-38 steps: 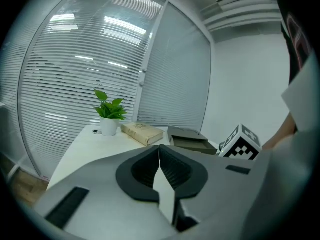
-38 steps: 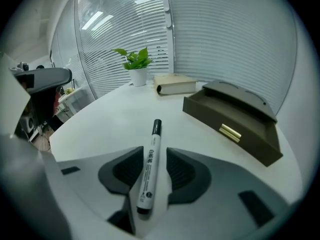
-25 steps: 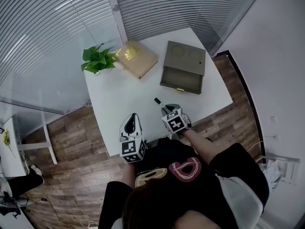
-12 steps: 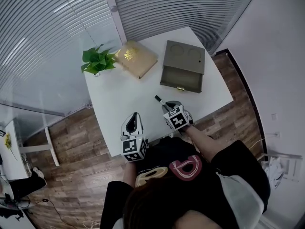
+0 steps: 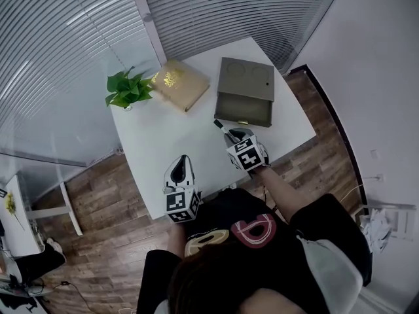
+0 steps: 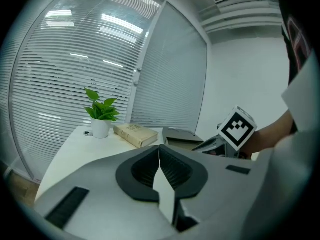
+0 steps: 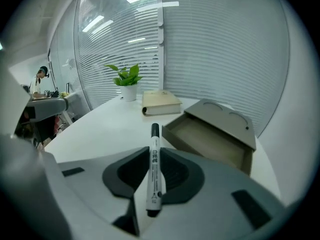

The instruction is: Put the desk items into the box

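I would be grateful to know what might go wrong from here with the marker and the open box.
1. The right gripper pinches the white marker with a black cap at its rear half only, capped end sticking out; it may pivot or slip.
2. The slid-out tray of the olive-grey box looks shallow; the long marker might catch its rim or miss.
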A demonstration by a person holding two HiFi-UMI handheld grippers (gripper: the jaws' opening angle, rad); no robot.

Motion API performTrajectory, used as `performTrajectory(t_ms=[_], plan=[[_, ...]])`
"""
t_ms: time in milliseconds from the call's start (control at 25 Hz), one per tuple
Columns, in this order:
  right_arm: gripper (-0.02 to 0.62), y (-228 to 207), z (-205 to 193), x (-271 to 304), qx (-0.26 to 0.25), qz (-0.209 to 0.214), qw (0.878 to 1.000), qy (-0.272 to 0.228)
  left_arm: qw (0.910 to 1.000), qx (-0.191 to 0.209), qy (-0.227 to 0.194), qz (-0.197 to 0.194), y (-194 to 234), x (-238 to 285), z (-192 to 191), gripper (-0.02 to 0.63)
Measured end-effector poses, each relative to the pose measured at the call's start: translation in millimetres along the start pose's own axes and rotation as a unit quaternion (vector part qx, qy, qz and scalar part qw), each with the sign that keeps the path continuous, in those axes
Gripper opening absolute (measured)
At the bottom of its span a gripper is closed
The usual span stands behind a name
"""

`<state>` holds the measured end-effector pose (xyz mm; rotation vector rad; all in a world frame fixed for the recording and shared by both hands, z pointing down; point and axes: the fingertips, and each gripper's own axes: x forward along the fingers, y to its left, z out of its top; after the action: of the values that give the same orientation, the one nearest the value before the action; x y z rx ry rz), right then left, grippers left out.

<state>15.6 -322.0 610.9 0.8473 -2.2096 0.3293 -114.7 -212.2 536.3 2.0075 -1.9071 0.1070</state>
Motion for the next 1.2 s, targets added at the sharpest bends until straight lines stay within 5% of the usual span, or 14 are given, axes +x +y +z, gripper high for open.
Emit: performTrajectory(t_ms=[440, 1200], plan=[[0.074, -62.0, 16.6, -7.2, -0.008, -0.032, 0.999, 0.005, 0.9999, 0.009, -0.006, -0.009, -11.6, 10.0, 3.5, 0.018], [0.074, -110.8, 16.4, 12.3, -0.014, -0.027, 0.999, 0.031, 0.9996, 0.009, -0.016, -0.022, -38.4, 33.2, 18.7, 0.018]])
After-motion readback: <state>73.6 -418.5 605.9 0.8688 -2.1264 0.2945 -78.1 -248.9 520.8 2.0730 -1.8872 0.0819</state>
